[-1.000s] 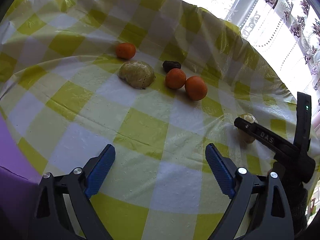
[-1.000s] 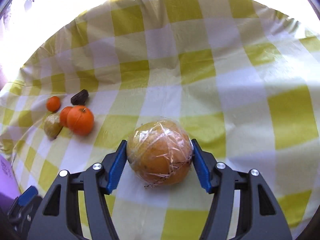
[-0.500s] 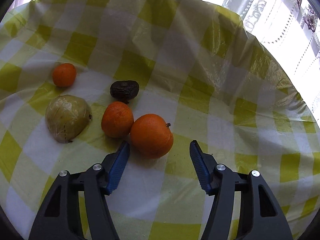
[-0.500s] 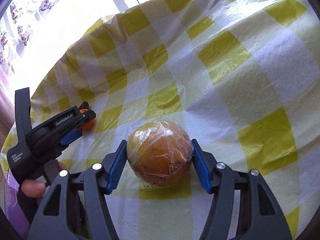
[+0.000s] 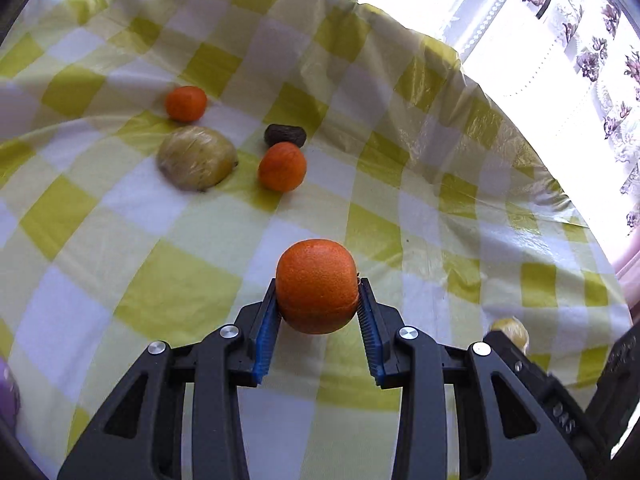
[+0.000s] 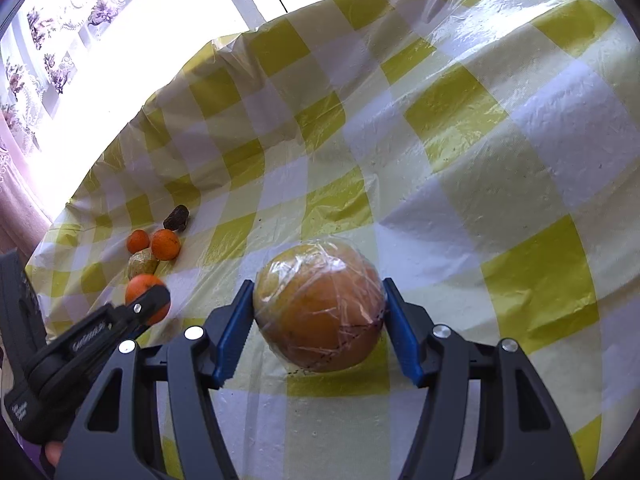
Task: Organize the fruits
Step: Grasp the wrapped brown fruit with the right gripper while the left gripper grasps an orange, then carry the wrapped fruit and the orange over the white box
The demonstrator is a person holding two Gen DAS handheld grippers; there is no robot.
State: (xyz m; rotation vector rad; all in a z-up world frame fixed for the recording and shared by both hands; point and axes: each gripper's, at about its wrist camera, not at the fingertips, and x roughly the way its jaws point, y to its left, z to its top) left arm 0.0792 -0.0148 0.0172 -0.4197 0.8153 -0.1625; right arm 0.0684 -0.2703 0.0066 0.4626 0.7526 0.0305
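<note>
Left claw (image 5: 317, 304) clamped on orange (image 5: 316, 285), centre frame, above checked cloth (image 5: 176, 292). Right claw (image 6: 319, 316) grips wrapped fruit (image 6: 320, 306) on cloth. Loose fruit cluster (image 5: 236, 140) at 11 o'clock, left view.

A tablecloth (image 5: 168, 288) checked in yellow, pale yellow and white covers the worktop. On it lie a bright orange fruit (image 5: 316, 286) between blue pads (image 5: 266, 332) on a black left gripper (image 5: 317, 300), two smaller orange fruits (image 5: 282, 167) (image 5: 186, 103), a greenish-yellow wrapped fruit (image 5: 196, 157) and a dark brown one (image 5: 285, 135). The right gripper (image 6: 318, 312), also black with blue pads, flanks a yellow-orange fruit in clear film (image 6: 320, 306), and the white curtain (image 6: 44, 36) bears purple flowers.
</note>
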